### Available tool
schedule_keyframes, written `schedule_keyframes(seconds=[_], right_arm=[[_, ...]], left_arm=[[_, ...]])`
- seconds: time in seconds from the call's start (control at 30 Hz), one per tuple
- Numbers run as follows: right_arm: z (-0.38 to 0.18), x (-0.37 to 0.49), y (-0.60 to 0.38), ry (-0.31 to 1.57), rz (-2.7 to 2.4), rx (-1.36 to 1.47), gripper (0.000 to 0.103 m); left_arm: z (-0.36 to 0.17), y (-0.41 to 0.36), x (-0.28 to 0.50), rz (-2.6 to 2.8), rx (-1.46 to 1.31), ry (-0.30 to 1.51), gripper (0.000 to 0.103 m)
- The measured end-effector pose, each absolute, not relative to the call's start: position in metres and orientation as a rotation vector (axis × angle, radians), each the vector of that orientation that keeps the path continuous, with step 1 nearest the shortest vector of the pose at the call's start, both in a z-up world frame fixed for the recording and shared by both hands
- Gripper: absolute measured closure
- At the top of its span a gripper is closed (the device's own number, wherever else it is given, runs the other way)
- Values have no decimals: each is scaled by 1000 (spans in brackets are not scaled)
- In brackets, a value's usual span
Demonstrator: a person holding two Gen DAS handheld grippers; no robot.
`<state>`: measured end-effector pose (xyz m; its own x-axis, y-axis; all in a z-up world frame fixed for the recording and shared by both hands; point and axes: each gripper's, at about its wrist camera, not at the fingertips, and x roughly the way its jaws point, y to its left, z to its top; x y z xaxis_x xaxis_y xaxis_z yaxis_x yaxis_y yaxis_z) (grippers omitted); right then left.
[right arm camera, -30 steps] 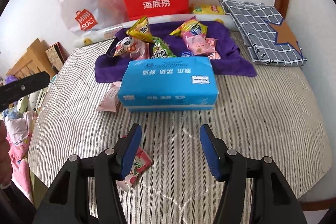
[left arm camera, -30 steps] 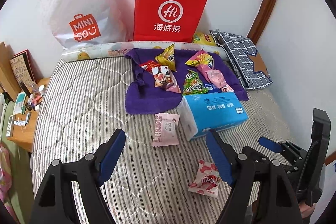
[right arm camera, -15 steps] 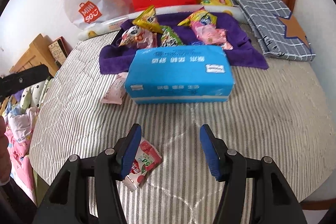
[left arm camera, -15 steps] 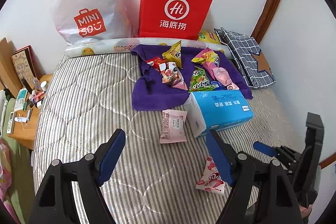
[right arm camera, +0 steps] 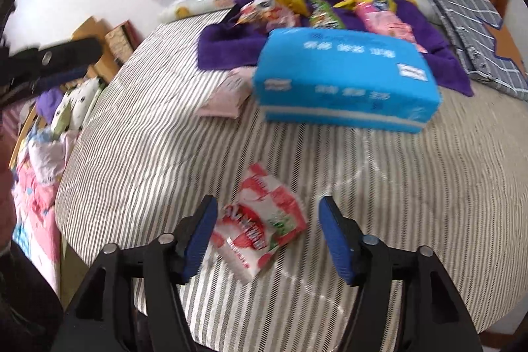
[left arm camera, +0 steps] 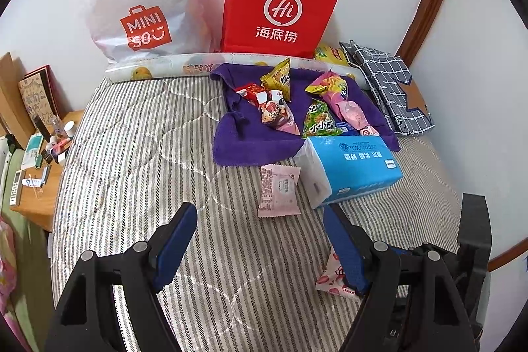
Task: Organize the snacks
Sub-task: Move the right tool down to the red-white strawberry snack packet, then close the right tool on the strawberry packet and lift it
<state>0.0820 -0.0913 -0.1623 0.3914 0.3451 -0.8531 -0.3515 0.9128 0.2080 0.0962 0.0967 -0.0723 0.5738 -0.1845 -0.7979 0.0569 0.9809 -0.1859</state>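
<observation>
Several snack packets [left arm camera: 280, 108] lie on a purple towel [left arm camera: 237, 150] at the back of a striped mattress [left arm camera: 138, 154]. A pale pink packet [left arm camera: 279, 190] lies just in front of the towel. A red-and-white strawberry packet [right arm camera: 260, 226] lies near the front edge; in the left wrist view it [left arm camera: 330, 276] is partly hidden by a finger. My right gripper [right arm camera: 267, 236] is open, its fingers either side of this packet, just above it. My left gripper [left arm camera: 260, 243] is open and empty over bare mattress.
A blue tissue pack [left arm camera: 353, 167] lies in front of the towel. A red paper bag [left arm camera: 280, 5] and a white Miniso bag [left arm camera: 142, 9] stand against the wall. A grey checked cushion [left arm camera: 389, 84] lies at the back right. A cluttered bedside table [left arm camera: 36, 167] stands at the left.
My right gripper has moved left and down, so the strawberry packet now sits between its open fingers. The left gripper has shifted slightly forward.
</observation>
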Motion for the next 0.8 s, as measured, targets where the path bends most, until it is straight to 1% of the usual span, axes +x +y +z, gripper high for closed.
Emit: schedule_keyframes(seconds=[0.2, 0.63, 0.8], right_arm=[[-164, 71, -83, 1059, 479, -50, 16], [-195, 72, -68, 1078, 440, -225, 16], [-196, 84, -73, 1072, 406, -197, 16]], left_arm=[[-75, 94, 94, -148, -139, 955, 26], [-84, 99, 95, -135, -138, 977, 26], [-89, 99, 98, -131, -132, 989, 26]])
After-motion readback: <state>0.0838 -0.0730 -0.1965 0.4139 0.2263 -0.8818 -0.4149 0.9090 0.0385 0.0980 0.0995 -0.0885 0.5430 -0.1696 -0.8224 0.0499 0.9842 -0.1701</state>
